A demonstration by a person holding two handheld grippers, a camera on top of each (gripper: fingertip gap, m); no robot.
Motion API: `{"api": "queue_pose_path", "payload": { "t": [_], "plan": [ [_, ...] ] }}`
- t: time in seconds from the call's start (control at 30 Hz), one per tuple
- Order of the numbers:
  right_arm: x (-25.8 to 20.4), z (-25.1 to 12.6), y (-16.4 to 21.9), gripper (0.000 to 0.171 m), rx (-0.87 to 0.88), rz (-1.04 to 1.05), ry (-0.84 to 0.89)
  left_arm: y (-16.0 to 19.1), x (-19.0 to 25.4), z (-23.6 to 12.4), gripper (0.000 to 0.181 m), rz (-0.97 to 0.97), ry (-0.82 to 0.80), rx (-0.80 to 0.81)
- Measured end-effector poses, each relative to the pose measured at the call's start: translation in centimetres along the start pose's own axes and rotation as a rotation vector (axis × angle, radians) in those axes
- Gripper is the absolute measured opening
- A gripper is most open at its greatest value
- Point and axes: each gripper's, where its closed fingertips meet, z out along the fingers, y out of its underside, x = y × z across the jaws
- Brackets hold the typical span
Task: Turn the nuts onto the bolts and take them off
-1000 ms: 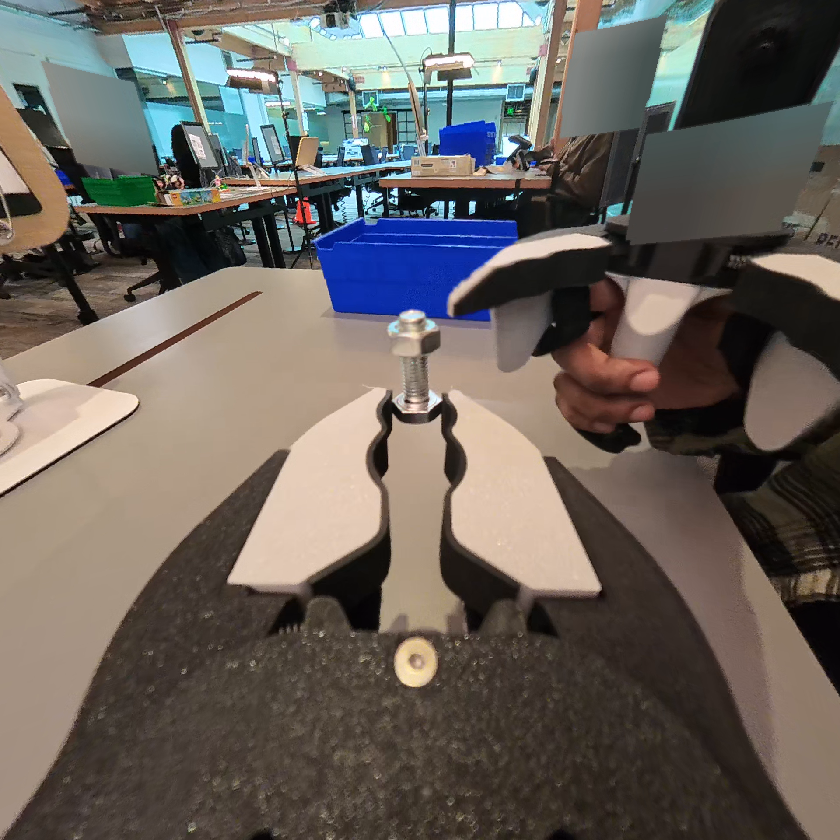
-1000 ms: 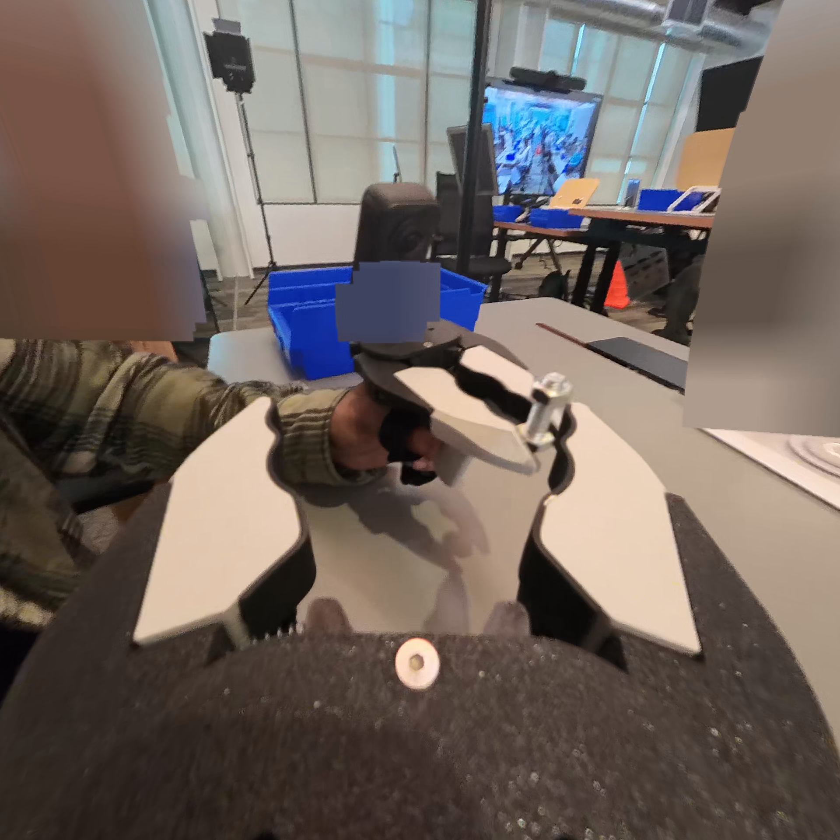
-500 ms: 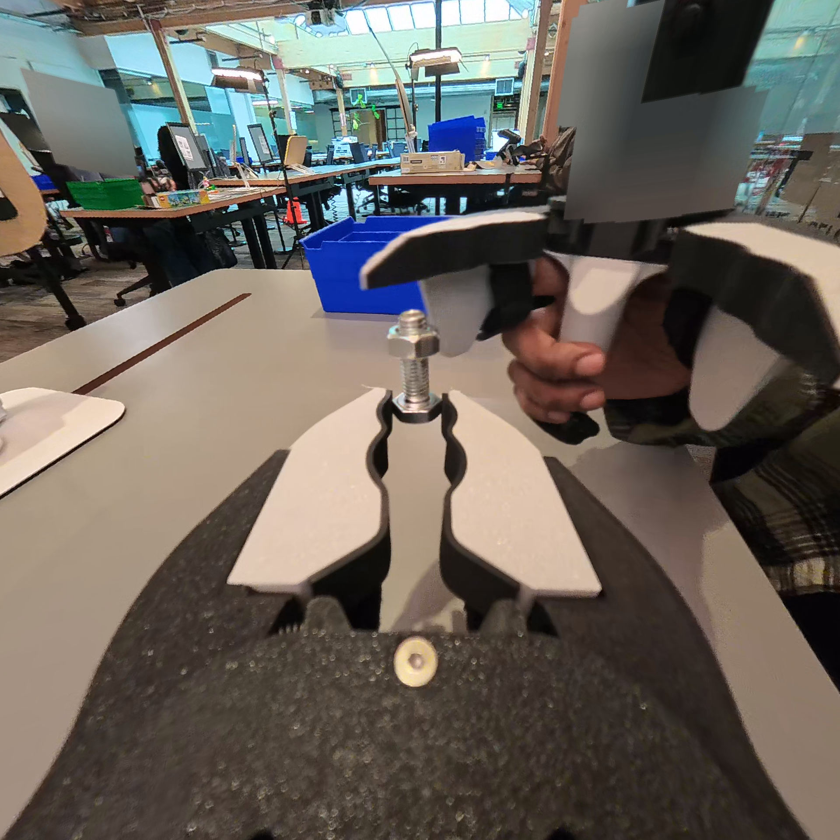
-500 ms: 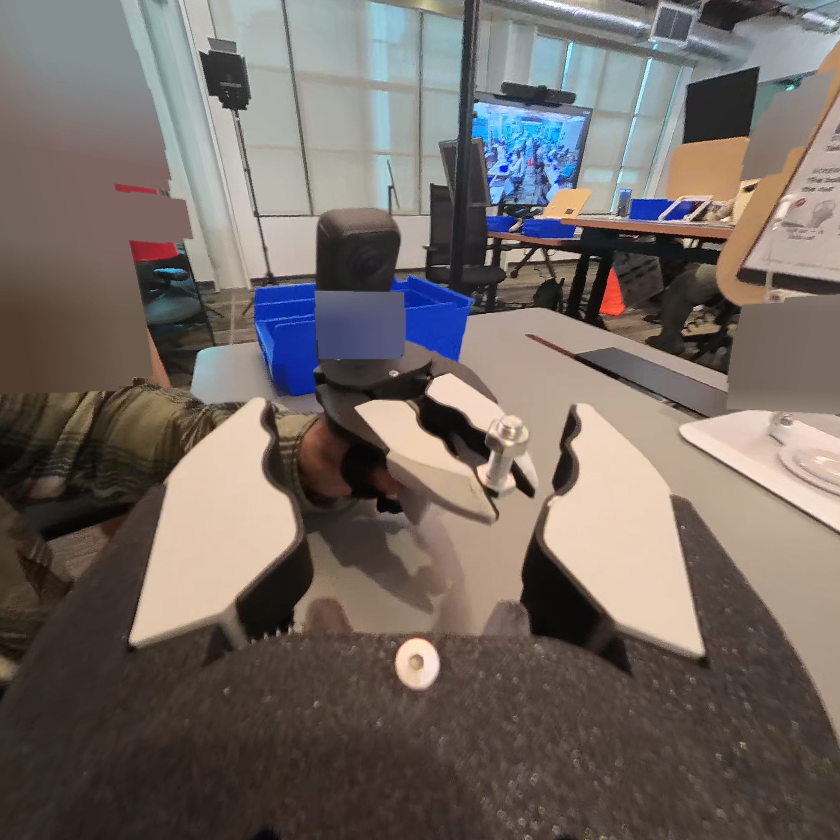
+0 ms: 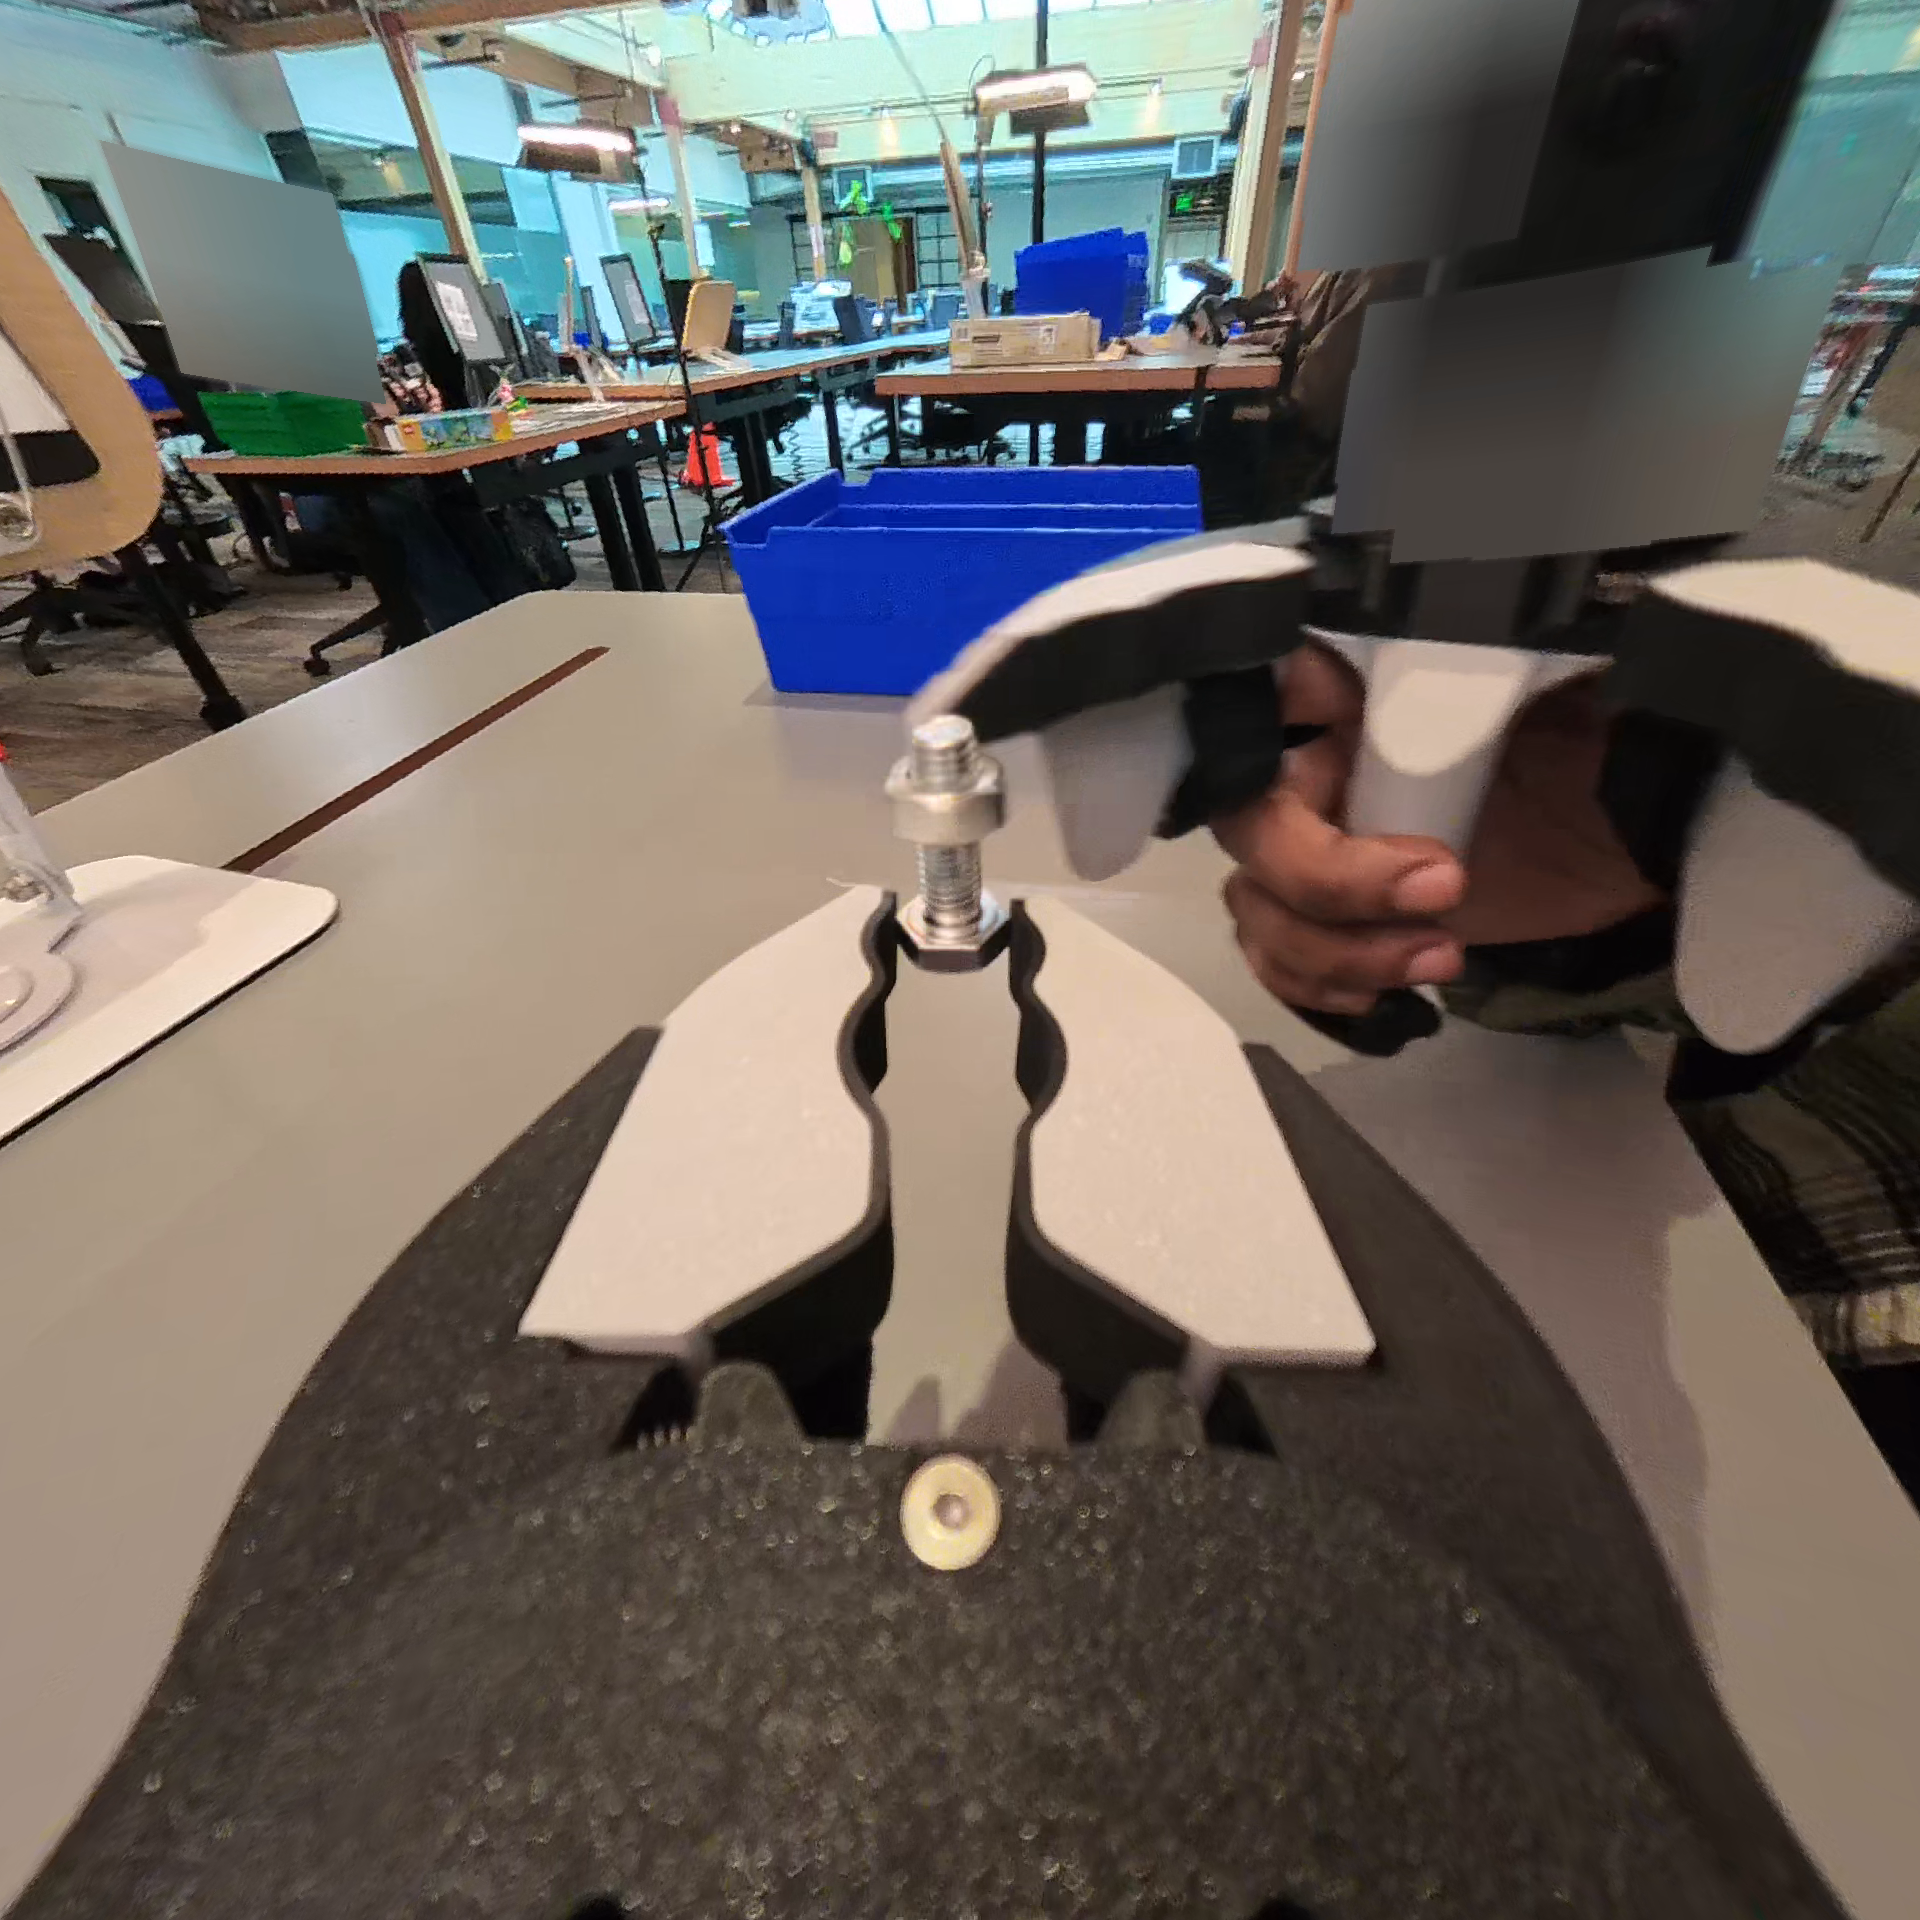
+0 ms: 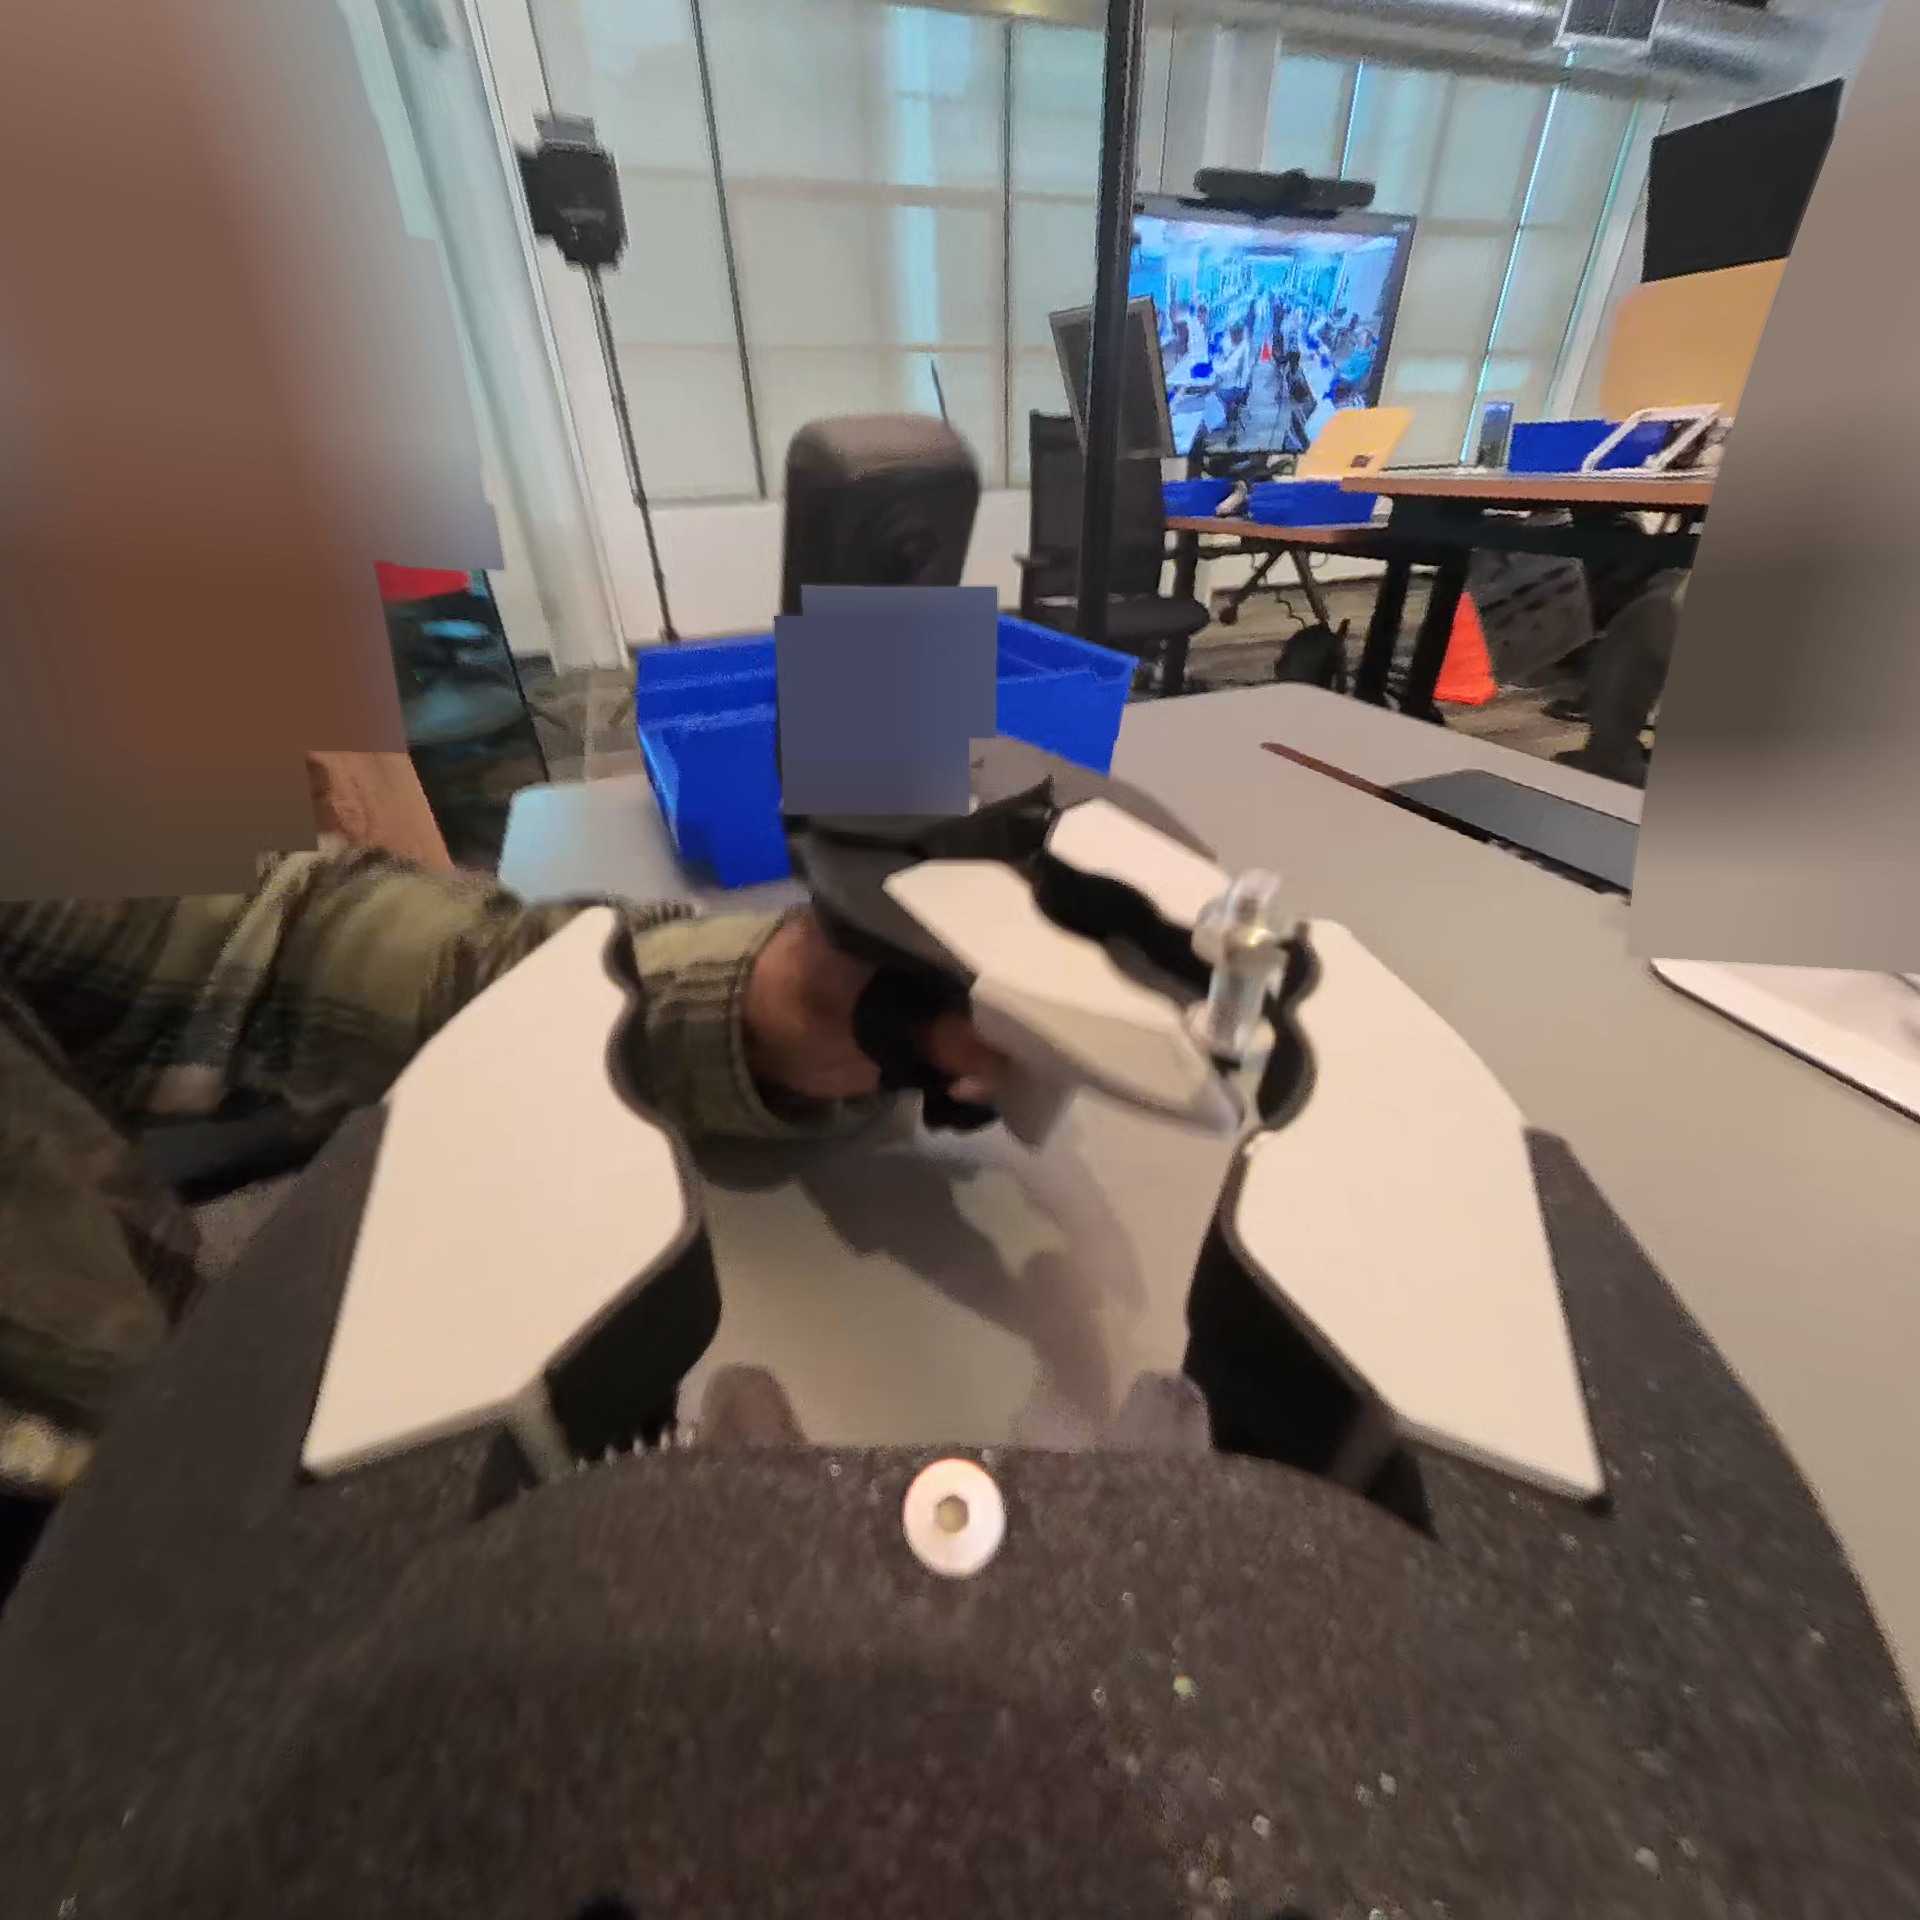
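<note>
A steel bolt (image 5: 948, 873) stands upright on the grey table (image 5: 520, 831), with a hex nut (image 5: 945, 795) threaded near its top. My left gripper (image 5: 951, 920) is shut on the bolt's hex head at the base. My right gripper is open, and its nearer finger (image 5: 1122, 623) hovers beside the bolt's top, apart from the nut. In the right wrist view the right gripper (image 6: 966, 935) is wide open. There the bolt (image 6: 1236, 977) stands just inside its right finger (image 6: 1382, 1143), held by the left gripper (image 6: 1039, 966).
A blue bin (image 5: 966, 592) stands on the table behind the bolt and also shows in the right wrist view (image 6: 707, 758). A white pad (image 5: 156, 935) lies at the left. A hand and plaid sleeve (image 6: 436, 997) reach across. The table's edge runs close on the right.
The open right gripper swung left over the bolt and back, and its finger now hovers beside the bolt's top. The left gripper kept its hold on the bolt's head.
</note>
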Motion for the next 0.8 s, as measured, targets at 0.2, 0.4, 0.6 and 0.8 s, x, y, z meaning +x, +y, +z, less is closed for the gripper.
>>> {"api": "queue_pose_path", "payload": {
  "t": [0.2, 0.4, 0.6, 0.8],
  "plan": [
    [1.7, -0.8, -1.1, 0.113, 0.006, -0.041, 0.058, -0.2, 0.0, 0.0, 0.020, -0.040, 0.026, 0.024],
    [0.1, -0.6, 0.4, 0.107, -0.033, -0.003, -0.011, 0.1, -0.3, 0.0, 0.020, -0.030, 0.002, -0.003],
    [2.9, -2.0, -2.0, 0.072, 0.006, -0.045, 0.042, 0.0, 0.3, 0.2, 0.020, -0.043, 0.044, 0.013],
    [4.3, -0.9, -1.8, 0.058, -0.022, -0.019, 0.007, -0.3, 1.2, 0.4, 0.020, -0.012, 0.075, 0.016]
  ]
}}
